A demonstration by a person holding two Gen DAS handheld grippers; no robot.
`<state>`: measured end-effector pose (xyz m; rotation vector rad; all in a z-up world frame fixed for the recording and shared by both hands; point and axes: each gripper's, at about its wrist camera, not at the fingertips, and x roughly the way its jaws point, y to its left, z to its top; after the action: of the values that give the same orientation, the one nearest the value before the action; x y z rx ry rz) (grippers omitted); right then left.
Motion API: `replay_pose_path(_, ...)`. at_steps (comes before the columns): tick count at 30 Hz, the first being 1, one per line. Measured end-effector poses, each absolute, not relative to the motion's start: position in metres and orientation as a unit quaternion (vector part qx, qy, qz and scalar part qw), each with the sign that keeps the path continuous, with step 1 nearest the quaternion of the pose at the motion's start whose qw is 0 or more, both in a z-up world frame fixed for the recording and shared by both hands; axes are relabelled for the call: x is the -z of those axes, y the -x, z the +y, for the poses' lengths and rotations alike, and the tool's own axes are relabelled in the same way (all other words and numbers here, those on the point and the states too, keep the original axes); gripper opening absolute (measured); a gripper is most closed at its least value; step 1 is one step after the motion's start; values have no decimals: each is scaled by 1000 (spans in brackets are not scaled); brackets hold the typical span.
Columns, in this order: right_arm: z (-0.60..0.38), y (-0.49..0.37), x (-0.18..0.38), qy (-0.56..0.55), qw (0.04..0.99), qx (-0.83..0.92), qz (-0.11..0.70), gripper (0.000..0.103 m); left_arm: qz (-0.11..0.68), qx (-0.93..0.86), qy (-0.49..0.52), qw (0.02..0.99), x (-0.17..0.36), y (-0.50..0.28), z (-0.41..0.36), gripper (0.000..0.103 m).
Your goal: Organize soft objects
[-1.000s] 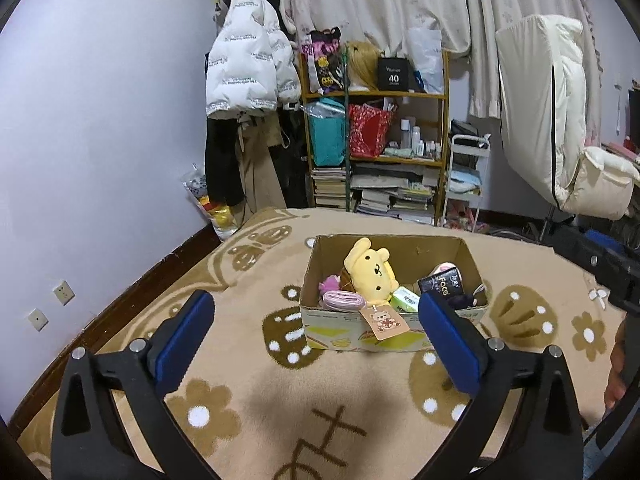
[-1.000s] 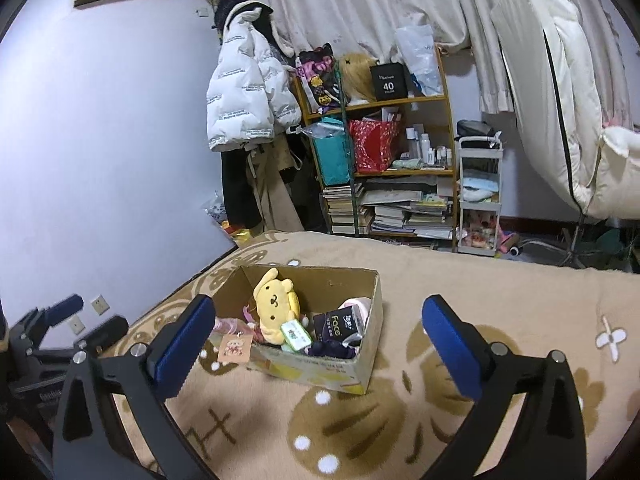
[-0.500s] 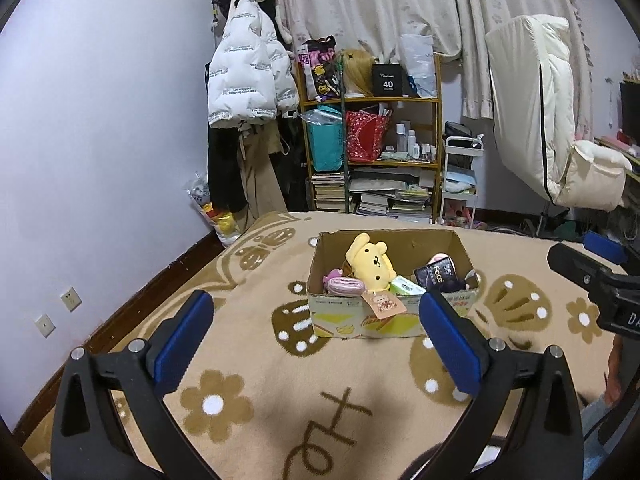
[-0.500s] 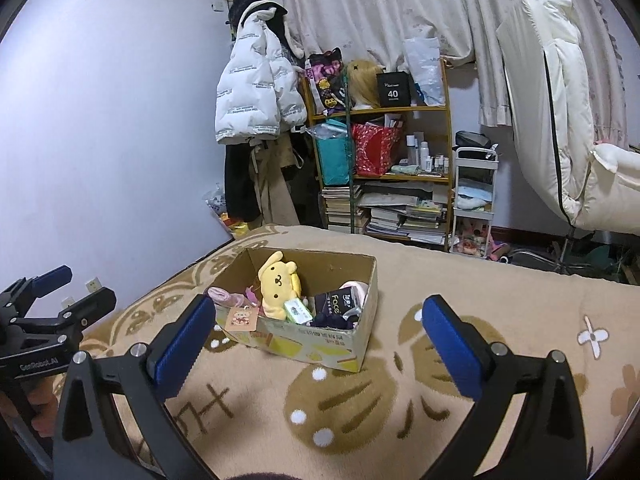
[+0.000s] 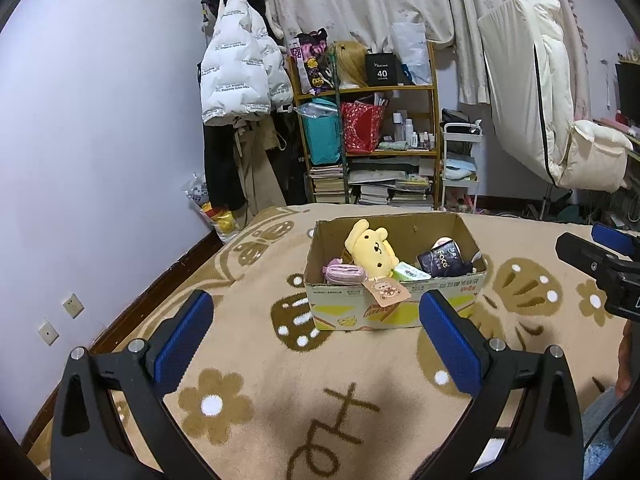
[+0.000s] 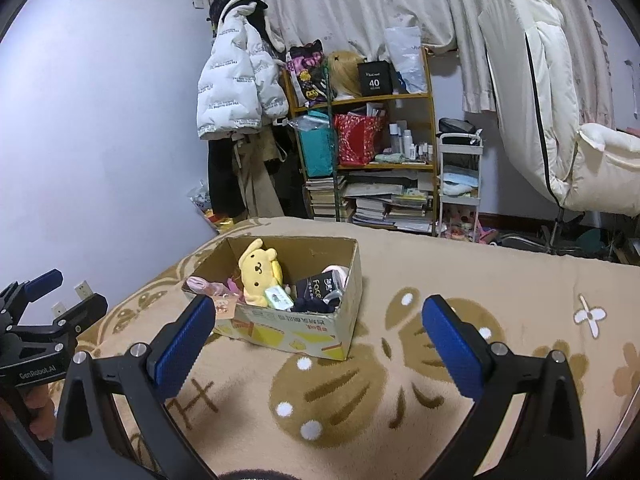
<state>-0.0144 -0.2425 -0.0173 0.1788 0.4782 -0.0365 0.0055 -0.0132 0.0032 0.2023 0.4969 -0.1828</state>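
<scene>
A cardboard box (image 5: 394,312) (image 6: 296,330) stands on a beige patterned blanket (image 5: 256,368) (image 6: 460,280). Inside it sit a yellow plush dog (image 5: 370,252) (image 6: 260,272), a pink bundle (image 5: 342,272) (image 6: 202,285), a dark "Face" pack (image 5: 440,260) (image 6: 320,286) and a green tissue pack (image 5: 410,273) (image 6: 279,298). A paper tag (image 5: 387,291) hangs over the front wall. My left gripper (image 5: 316,340) is open, short of the box, holding nothing. My right gripper (image 6: 320,340) is open too, to the box's right and nearer. Each gripper appears at the edge of the other's view.
Behind the bed stand a cluttered shelf (image 5: 368,140) with books, a coat rack with a white puffer jacket (image 5: 240,76), a small white cart (image 5: 460,164) and a cream chair (image 5: 560,120). The wall (image 5: 100,140) runs along the bed's left side.
Both grippers have drawn back and risen; the box looks smaller and farther away. The box and its contents have stayed put. Both grippers stayed open.
</scene>
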Motion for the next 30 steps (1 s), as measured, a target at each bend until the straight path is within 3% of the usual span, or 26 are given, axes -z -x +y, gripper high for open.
replay_pose_path(30, -240, 12, 21, -86, 967, 16, 240, 103, 244, 87, -102, 960, 1, -10, -14, 102)
